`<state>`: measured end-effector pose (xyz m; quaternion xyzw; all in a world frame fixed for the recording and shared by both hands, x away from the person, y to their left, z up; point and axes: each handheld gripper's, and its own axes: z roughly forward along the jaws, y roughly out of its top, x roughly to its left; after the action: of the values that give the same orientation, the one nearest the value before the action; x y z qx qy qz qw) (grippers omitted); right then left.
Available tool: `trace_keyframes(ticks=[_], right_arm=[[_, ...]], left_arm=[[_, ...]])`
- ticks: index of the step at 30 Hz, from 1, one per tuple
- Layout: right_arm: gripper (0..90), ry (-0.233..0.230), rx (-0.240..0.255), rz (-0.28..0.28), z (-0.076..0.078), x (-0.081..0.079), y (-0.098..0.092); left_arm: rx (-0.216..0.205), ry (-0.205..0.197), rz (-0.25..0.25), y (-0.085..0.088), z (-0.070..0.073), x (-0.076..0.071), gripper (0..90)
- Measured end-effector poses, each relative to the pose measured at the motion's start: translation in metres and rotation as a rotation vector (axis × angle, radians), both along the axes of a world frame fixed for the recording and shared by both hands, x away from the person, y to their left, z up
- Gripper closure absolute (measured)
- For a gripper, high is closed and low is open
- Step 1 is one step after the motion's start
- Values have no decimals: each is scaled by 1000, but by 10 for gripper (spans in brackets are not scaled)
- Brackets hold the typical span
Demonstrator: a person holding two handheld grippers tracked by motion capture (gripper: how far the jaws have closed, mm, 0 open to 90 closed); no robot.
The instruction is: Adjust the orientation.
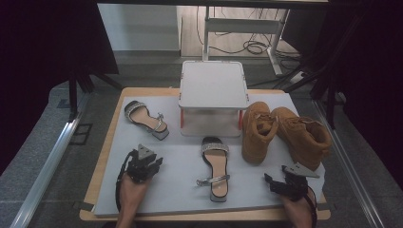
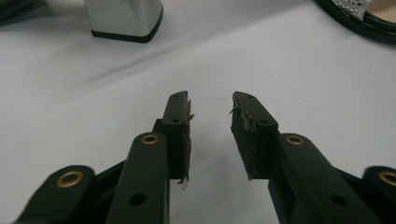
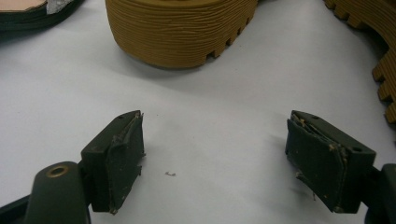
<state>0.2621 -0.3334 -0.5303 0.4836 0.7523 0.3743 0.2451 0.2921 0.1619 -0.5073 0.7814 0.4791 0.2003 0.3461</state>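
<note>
Two grippers rest empty: left gripper [image 2: 211, 116] narrowly parted, right gripper [image 3: 215, 154] spread wide. Ahead of the left, its own view shows a sandal's block heel [image 2: 125, 18]; ahead of the right, a boot's ridged sole [image 3: 180, 30].

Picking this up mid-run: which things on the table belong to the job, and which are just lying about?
Likely in the job:
left tongs, open and empty
right tongs, open and empty
far sandal
near sandal
two tan boots
white rack

Lying about:
cables on the floor
metal frame

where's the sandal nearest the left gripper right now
In the high view the sandal lies at the mat's far left, heel toward the left gripper, left of the white stand.
</note>
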Motion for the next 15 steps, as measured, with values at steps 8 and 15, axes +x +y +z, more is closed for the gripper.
trace_keyframes(ticks=[8,15], right_arm=[[203,0,0,0,0,0,0],[204,0,0,0,0,0,0]], left_arm=[[-63,17,-23,-6,1,13,773],[-29,5,-43,-13,4,23,849]])
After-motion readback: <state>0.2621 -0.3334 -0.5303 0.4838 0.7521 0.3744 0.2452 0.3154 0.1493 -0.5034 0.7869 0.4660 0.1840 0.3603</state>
